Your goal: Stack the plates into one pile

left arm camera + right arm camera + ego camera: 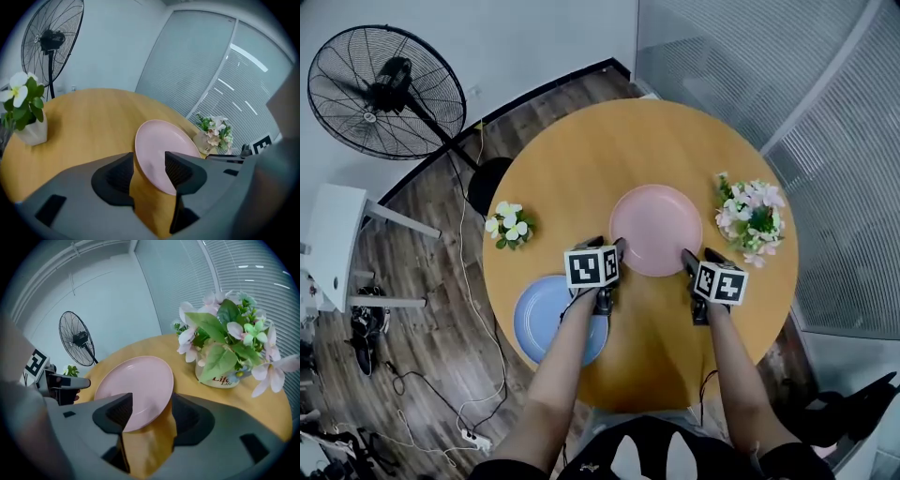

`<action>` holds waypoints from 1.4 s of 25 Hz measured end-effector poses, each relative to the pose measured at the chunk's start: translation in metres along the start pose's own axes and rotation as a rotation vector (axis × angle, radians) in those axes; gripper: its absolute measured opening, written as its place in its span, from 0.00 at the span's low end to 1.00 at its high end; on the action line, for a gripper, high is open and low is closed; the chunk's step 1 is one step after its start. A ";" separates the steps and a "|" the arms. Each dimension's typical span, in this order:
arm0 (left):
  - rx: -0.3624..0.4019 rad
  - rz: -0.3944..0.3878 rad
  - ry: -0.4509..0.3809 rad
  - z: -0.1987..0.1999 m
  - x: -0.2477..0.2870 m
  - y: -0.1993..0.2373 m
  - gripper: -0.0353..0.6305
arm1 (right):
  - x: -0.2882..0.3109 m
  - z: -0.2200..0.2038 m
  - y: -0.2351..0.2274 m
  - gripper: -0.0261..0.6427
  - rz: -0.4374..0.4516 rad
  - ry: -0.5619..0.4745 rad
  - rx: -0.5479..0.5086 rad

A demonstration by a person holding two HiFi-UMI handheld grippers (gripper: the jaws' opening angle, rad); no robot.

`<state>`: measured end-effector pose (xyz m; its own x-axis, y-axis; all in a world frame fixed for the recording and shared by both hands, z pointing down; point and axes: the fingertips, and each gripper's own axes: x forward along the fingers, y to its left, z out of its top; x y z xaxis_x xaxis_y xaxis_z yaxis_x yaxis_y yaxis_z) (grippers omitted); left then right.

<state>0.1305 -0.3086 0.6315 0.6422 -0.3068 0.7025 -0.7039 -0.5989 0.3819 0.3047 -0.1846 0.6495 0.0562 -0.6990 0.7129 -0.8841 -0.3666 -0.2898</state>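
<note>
round pale-pink ceramic plate [656,229] just ahead, between left hand-held gripper [615,251] and right hand-held gripper [688,261]; both spread, pinching nothing

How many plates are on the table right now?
2. The pink plate lies near the middle of the table. The blue plate lies at its near-left edge, partly under the person's left forearm. They are not stacked, and no others are visible.
</note>
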 end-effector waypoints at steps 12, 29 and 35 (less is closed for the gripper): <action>-0.139 -0.040 0.096 -0.029 0.046 0.006 0.36 | 0.032 -0.029 -0.022 0.38 0.021 0.094 0.073; -0.167 -0.047 0.102 -0.033 0.045 0.005 0.19 | 0.023 -0.020 -0.011 0.24 0.069 0.049 0.118; -0.182 -0.082 0.058 -0.021 0.029 -0.002 0.19 | 0.007 -0.006 -0.003 0.24 0.081 0.012 0.096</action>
<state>0.1445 -0.3006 0.6640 0.6848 -0.2163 0.6959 -0.6965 -0.4751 0.5377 0.3054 -0.1847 0.6592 -0.0195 -0.7216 0.6921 -0.8370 -0.3668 -0.4060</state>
